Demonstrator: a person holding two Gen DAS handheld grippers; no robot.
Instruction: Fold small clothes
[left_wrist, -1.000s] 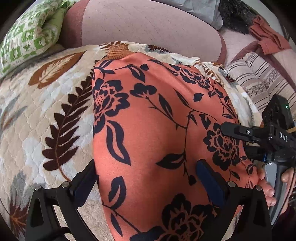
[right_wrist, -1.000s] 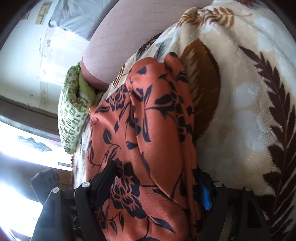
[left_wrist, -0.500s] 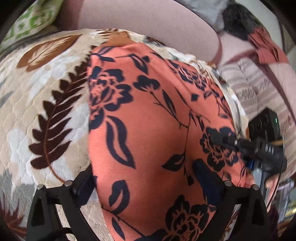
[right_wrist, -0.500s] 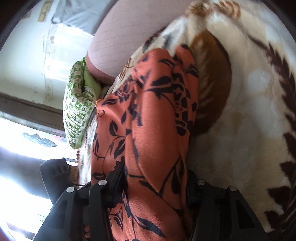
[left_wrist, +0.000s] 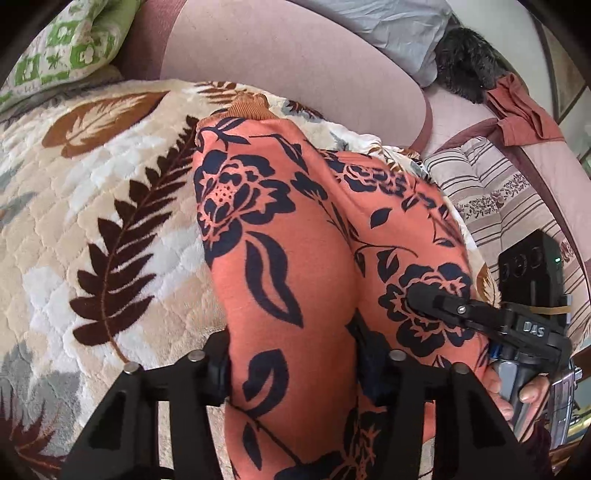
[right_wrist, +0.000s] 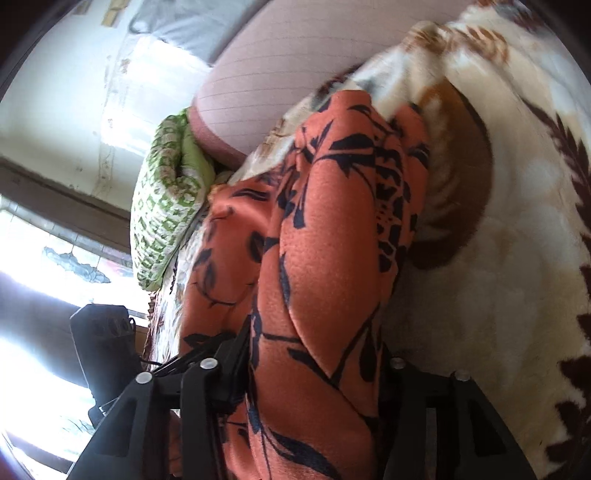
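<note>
One marking reads here: white letters "DAS" on the black body of the right gripper (left_wrist: 428, 295), seen at the right of the left wrist view. Nothing legible shows up in the right wrist view.

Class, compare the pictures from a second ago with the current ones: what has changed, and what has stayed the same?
Both grippers have just been closing. The left gripper now pinches a bunched fold of the orange floral garment; the right gripper has tightened on its near edge too. The garment still lies on the leaf-patterned blanket.
</note>
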